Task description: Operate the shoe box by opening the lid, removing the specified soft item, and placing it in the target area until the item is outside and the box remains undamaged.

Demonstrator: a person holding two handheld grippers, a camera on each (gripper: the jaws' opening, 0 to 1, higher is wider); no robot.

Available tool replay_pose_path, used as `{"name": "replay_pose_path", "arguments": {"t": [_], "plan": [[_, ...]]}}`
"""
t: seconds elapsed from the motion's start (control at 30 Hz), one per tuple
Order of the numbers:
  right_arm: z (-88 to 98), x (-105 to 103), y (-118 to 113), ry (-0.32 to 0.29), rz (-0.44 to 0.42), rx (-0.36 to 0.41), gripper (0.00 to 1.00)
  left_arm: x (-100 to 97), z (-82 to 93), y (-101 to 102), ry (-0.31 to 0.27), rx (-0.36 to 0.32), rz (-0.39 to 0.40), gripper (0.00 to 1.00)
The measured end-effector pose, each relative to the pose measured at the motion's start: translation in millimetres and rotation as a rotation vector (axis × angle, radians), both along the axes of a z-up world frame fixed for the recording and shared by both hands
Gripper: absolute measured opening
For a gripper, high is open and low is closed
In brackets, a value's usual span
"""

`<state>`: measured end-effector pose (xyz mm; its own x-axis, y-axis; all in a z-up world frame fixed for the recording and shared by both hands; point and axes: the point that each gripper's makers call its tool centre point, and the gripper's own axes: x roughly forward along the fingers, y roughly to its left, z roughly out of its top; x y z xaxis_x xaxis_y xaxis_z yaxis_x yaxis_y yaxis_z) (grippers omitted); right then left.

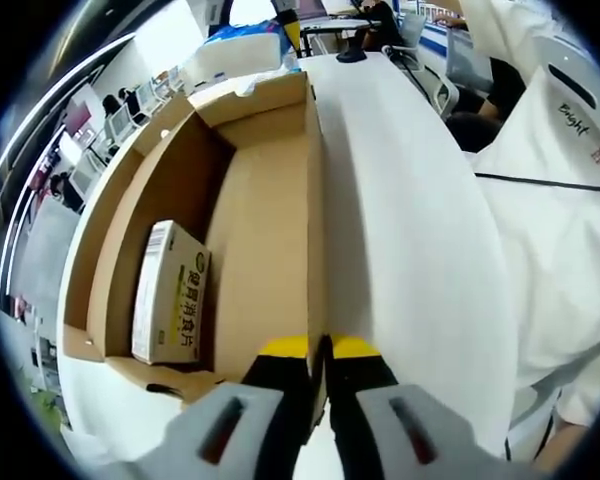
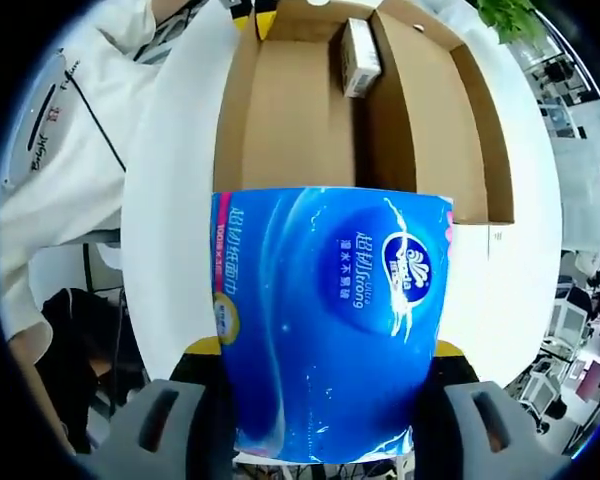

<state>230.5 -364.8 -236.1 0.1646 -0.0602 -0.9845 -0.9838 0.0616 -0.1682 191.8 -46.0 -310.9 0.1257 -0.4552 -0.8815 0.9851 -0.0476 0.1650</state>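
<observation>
Left gripper view: left claw [image 1: 320, 350] sat at the bottom, its yellow-tipped jaws pressed on either side of the near wall of the open shoe box [image 1: 270, 230], pinching that cardboard edge; the contact point itself was partly hidden behind the jaws; the box's far flap was cut by clutter at the top; inside, a small yellowish carton [image 1: 170, 295] leaned against the left wall, print too small to read; the white table [image 1: 410, 220] ran along the right of the box; a person in white clothing [image 1: 560, 200] was cut off at the right edge; background office furniture was blurred.

Right gripper view: right claw [image 2: 325, 360] was spread wide and clamped on a blue tissue pack [image 2: 330, 320], jaws on its left and right sides; the pack hid most of both jaws, only yellow tips showing at each flank; the pack's bottom edge was cut off near the claw body; the pack was outside the shoe box [image 2: 310, 120], in front of the box's near end, above the table [image 2: 175, 200]; whether it touched the table could not be told; the small carton [image 2: 360, 55] lay at the box's far end; a white sleeve [image 2: 60, 130] was at the left.
</observation>
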Motion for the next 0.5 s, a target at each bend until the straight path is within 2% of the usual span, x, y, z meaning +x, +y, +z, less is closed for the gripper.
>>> {"name": "replay_pose_path", "arguments": {"t": [0.17, 0.5], "plan": [[-1.6, 4.5, -14.5, 0.000, -0.024, -0.014, 0.69, -0.6, -0.2, -0.2, 0.003, 0.003, 0.000, 0.03], [-3.3, 9.5, -24.8, 0.010, -0.044, -0.002, 0.69, -1.0, -0.3, -0.4, 0.002, 0.002, 0.000, 0.03]]}}
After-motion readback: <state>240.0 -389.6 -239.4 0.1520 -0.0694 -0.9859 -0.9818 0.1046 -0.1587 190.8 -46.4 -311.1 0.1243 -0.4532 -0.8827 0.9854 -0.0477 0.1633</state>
